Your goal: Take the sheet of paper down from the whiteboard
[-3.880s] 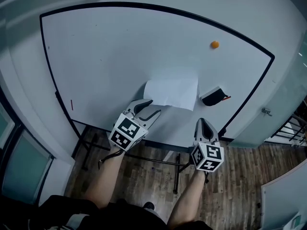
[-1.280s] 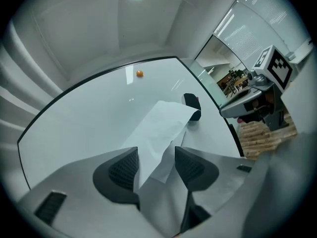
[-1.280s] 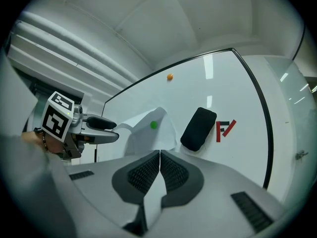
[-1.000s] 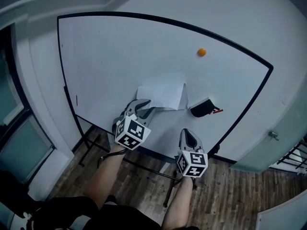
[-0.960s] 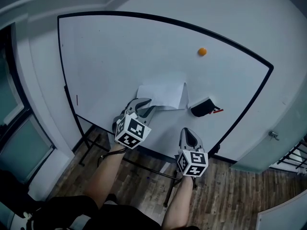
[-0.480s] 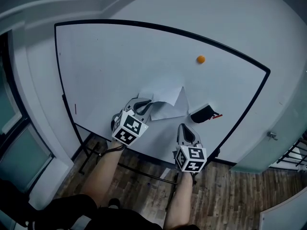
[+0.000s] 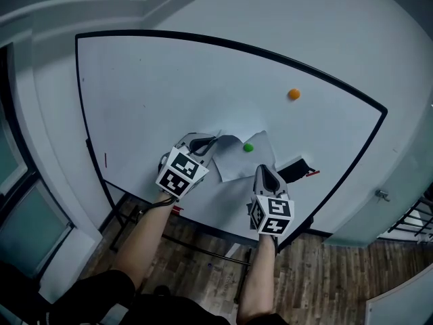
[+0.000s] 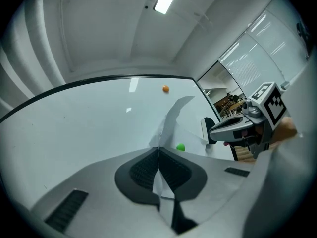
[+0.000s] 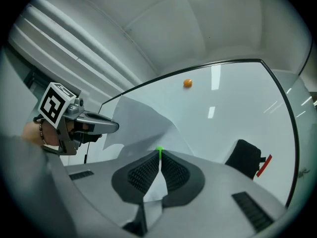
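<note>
Gripping the sheet of paper (image 7: 233,166) near its bottom, the left gripper (image 7: 207,141) (jaws having just been closing tight on the left corner) and the right gripper (image 7: 264,170), clamped on the lower edge, are peeling it off the whiteboard (image 7: 149,93), uncovering a green magnet (image 7: 248,147) apparently pinning it there.

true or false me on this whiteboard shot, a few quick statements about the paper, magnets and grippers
1. The left gripper and the right gripper both clamp the sheet of paper. True; the left jaws have just closed on it.
2. The orange magnet pins the sheet. False: it sits on bare whiteboard, apart from the sheet.
3. A green magnet shows between the two grippers. True.
4. The eraser is held by the right gripper. False: it sits on the whiteboard, beside the sheet.
</note>
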`<state>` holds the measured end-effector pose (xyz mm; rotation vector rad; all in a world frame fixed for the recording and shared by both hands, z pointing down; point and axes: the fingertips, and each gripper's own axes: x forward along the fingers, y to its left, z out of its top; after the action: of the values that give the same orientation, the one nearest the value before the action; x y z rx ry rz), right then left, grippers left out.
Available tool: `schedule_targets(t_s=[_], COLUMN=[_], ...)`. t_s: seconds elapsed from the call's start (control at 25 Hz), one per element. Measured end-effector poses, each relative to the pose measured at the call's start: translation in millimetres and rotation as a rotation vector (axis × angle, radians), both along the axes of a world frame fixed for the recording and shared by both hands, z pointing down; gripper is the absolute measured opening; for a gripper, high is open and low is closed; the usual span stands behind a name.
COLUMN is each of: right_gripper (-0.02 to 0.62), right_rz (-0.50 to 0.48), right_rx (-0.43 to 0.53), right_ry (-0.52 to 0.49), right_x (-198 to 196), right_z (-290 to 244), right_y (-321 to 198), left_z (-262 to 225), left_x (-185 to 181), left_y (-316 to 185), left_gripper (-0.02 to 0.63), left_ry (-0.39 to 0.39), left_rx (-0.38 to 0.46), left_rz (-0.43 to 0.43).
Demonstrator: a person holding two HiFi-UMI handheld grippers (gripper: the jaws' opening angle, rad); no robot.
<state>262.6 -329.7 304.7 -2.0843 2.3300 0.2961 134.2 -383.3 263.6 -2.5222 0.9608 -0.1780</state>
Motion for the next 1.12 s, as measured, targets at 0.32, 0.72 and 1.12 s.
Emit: schedule_targets(t_s=[0.32,0.72,1.12], right_gripper=[0.04,0.146,0.149], right_rz=[0.059,0.152,0.259], right_rx=[0.008,-0.002,-0.003], right_ry=[0.005,0.05,0.02], right_x=[-9.8,-20.2,-16.2], right_z=[-2.1,0.6,3.7], right_y=[-30.3,-63.5,-81.0], left_z=[1.6,32.6,59.4], left_x=[-18.7,-33.6,-35.6], left_y=[-28.4,-62.2,-73.5], left_gripper=[0.021,0.021,0.021], left_ry=[0.017,-0.001,-0.027], left_rx=[-0.02,-0.099,-0.148], left_rz=[0.01,0.034,0.071])
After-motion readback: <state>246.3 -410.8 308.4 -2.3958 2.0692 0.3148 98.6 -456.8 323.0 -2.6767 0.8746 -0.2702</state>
